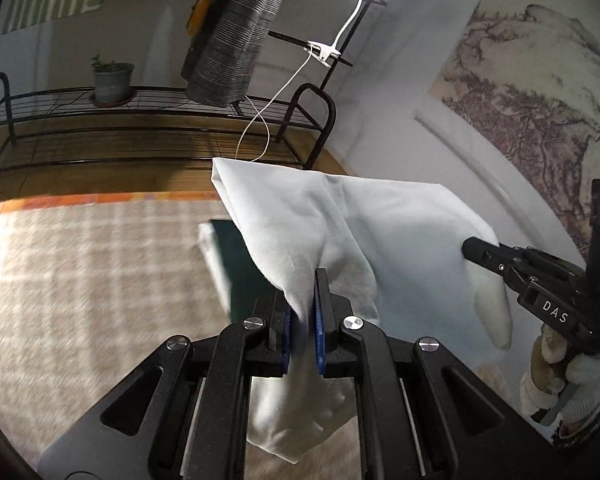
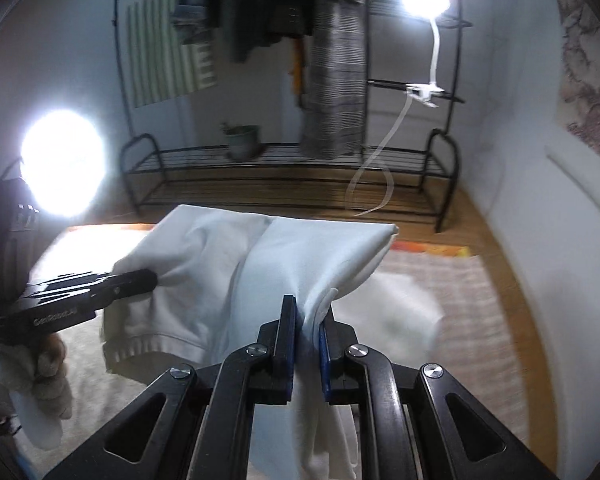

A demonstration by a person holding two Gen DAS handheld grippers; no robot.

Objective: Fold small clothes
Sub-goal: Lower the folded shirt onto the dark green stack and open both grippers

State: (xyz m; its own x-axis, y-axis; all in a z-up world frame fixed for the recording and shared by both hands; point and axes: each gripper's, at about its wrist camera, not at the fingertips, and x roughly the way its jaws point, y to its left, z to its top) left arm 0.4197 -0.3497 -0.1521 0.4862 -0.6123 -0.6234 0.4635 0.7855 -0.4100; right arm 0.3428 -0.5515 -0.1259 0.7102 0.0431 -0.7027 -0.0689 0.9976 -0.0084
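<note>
Left wrist view first: the left gripper (image 1: 306, 312) has its fingers pinched tight on a bunch of the white garment (image 1: 340, 216), which is held up in the air above the checked rug (image 1: 80, 260). At right of frame the right gripper (image 1: 470, 249) bites the cloth's other side. I'd call it mid-fold, the piece stretched between both; next it wants lowering flat and edges matched. Something dark and flat (image 1: 236, 264) lies under the cloth, and the metal rack (image 1: 140, 112) stands beyond.
</note>
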